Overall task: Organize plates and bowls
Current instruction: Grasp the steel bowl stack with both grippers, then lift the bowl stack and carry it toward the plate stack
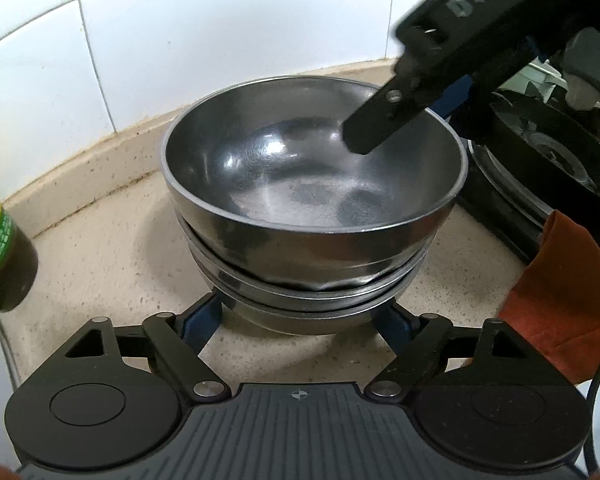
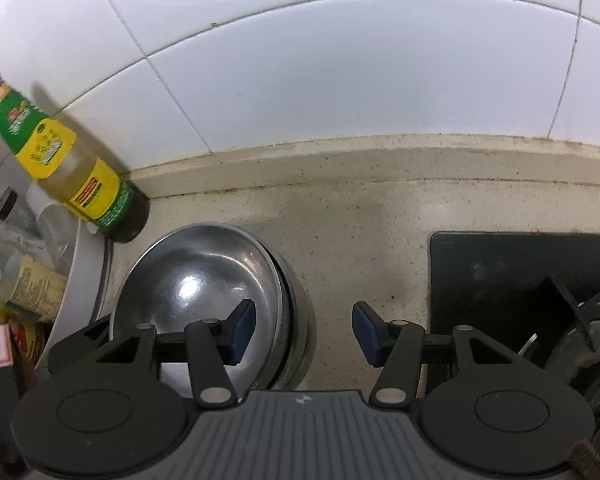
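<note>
A stack of steel bowls [image 1: 312, 184] stands on the beige counter near the tiled wall. My left gripper [image 1: 300, 316] is open, its blue pads on either side of the stack's base, low in the left wrist view. My right gripper [image 2: 304, 332] is open and empty above the stack's right rim: one finger hangs over the top bowl [image 2: 204, 280], the other outside it. In the left wrist view the right gripper [image 1: 384, 120] reaches down from the upper right over the bowl's inside.
A yellow-and-green labelled sauce bottle [image 2: 60, 160] stands at the wall left of the bowls. A black gas stove [image 2: 520, 280] lies to the right. A white appliance and packets [image 2: 32, 288] crowd the left. An orange sleeve [image 1: 568, 300] is at the right.
</note>
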Available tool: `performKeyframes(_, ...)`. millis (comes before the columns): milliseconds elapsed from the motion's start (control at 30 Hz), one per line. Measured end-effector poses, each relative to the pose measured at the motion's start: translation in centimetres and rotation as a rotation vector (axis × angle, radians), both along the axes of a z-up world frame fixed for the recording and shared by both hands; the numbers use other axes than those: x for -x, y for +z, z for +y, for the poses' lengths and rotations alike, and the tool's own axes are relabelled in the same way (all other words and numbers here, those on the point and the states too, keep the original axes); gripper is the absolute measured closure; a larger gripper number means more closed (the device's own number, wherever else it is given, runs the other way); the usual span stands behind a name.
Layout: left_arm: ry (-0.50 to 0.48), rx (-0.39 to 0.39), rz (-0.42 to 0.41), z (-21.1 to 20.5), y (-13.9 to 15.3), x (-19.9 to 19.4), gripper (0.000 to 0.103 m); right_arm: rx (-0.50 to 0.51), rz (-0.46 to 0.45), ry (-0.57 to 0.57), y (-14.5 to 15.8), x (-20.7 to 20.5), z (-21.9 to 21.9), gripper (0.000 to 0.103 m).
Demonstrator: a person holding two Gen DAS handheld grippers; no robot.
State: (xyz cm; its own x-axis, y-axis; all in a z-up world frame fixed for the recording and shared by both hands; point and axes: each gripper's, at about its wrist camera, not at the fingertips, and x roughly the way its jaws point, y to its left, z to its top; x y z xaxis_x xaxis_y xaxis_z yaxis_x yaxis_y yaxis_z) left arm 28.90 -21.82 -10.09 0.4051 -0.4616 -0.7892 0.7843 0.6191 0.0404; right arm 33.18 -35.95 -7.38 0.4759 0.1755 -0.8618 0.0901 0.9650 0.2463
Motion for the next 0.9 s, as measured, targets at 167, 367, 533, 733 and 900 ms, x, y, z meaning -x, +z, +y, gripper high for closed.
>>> performKeyframes(167,-0.008,0.022,-0.027,0.6,-0.3,0.2,0.009,0.049,-0.014,0.102,1.1,0.8,-0.2,0.053)
performKeyframes(367,-0.028,0.053,-0.047,1.0,-0.9,0.4,0.004,0.038,-0.021,0.16,1.1,0.3,0.3,0.046)
performKeyframes(533,-0.042,0.072,-0.06,0.9,-1.4,-0.3,0.0,0.029,0.008,0.224,0.4,-1.1,0.7,0.045)
performKeyframes(733,-0.051,0.108,-0.083,0.2,-1.9,-0.5,0.0,0.014,0.011,0.281,-0.1,-2.4,0.8,0.045)
performKeyframes(900,-0.058,0.113,-0.087,-0.2,-2.1,-0.6,0.0,0.047,-0.025,0.372,0.6,-1.3,0.2,0.045)
